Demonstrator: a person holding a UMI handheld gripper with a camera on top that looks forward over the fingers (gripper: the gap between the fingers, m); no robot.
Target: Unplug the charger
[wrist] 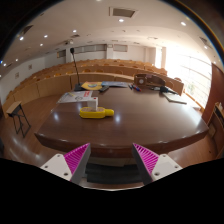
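Note:
My gripper (112,158) is open, its two pink pads (78,156) wide apart with nothing between them. It hovers over the near edge of a large dark wooden table (120,125). A yellow object (96,113) lies on the table beyond the fingers, to the left of centre. I cannot make out a charger or a plug. A thin dark cord or stand (73,65) rises from the table's far left part.
Papers or a white box (76,97) lie behind the yellow object. More items (155,84) sit at the table's far right. A chair (18,116) stands at the left. Bright windows (188,70) are at the right.

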